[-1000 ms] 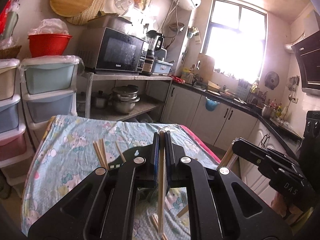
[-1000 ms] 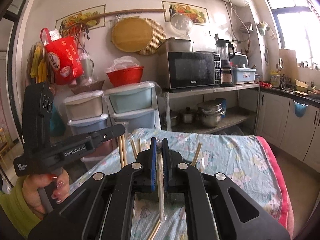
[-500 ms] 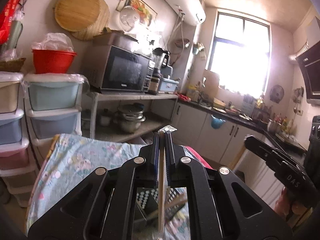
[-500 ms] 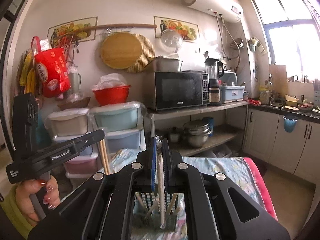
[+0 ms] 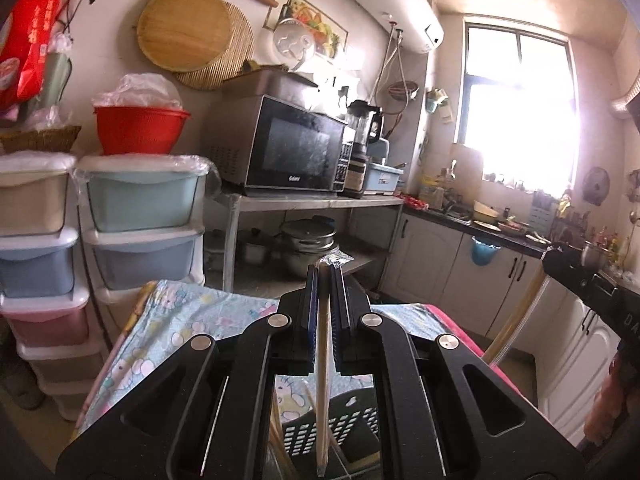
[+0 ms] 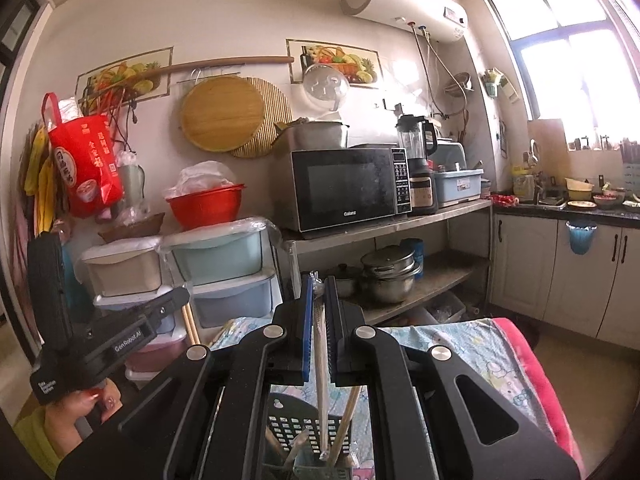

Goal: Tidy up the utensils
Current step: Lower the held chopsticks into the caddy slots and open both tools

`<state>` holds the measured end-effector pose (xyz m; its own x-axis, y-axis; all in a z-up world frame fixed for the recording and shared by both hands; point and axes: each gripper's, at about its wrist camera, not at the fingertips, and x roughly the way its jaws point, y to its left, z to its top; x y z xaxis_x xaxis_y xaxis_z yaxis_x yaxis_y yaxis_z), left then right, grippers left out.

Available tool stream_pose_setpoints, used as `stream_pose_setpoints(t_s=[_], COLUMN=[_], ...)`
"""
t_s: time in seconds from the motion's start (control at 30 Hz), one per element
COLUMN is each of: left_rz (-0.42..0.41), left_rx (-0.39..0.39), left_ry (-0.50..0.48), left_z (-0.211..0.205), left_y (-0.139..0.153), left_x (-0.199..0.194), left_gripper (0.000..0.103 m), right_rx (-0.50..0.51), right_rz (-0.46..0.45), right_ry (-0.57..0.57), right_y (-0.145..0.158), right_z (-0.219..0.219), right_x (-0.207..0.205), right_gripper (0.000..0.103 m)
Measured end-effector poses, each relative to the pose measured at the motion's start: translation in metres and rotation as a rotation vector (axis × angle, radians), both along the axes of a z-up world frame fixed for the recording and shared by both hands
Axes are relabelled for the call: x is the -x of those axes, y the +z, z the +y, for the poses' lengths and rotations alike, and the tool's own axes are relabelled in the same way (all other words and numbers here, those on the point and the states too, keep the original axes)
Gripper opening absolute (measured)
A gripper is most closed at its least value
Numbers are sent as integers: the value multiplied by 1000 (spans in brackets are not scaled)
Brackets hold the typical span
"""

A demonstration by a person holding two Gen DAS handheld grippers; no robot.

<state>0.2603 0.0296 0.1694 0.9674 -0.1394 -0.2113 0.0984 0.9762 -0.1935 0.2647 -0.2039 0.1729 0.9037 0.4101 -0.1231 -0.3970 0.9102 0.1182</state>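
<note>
My left gripper (image 5: 326,276) is shut on a plastic-wrapped pair of wooden chopsticks (image 5: 323,384), held upright with the lower end over a dark perforated utensil holder (image 5: 320,436). My right gripper (image 6: 319,284) is shut on another wrapped pair of chopsticks (image 6: 321,380), its lower end down in the same holder (image 6: 292,428), which holds several chopsticks. The holder stands on a table with a light blue cartoon-print cloth (image 5: 192,320). Each gripper shows at the edge of the other's view: the right one (image 5: 592,284), the left one (image 6: 120,332).
Stacked pastel plastic drawers (image 5: 140,216) with a red basin (image 5: 140,128) stand beyond the table's far left. A metal shelf (image 6: 384,228) carries a microwave (image 6: 348,188), with pots below. White cabinets (image 6: 560,272) and a counter run to the right.
Both grippers rose and tilted up with their chopsticks. Loose chopsticks on the cloth dropped out of view; the utensil holder came into view beneath both grippers, and the chopstick ends moved down toward it.
</note>
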Motion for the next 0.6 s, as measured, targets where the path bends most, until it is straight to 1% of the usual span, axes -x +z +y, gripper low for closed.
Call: stream_pose_setpoints(t_s=[0.2, 0.47, 0.5, 0.53, 0.57, 0.6], left_rz=[15, 65, 72, 76, 84, 90], left_rx=[8, 8, 9, 8, 6, 7], left_ry=[15, 12, 10, 9, 8, 6], left_z=[3, 3, 3, 3, 2, 2], left_y=[-21, -43, -46, -47, -50, -52], left_x=[-10, -13, -13, -12, -11, -10], left_gripper=[3, 3, 4, 4, 6, 9], right_rx=[-26, -58, -60, -62, -68, -73], right_rz=[21, 39, 46, 56, 63, 69], right_ry=[0, -24, -26, -30, -38, -40], right_y=[-19, -39, -41, -43, -46, -47], right_z=[0, -6, -7, -9, -11, -12], right_x=[-12, -17, -17, -17, -17, -17], right_gripper=[6, 7, 9, 14, 17, 22])
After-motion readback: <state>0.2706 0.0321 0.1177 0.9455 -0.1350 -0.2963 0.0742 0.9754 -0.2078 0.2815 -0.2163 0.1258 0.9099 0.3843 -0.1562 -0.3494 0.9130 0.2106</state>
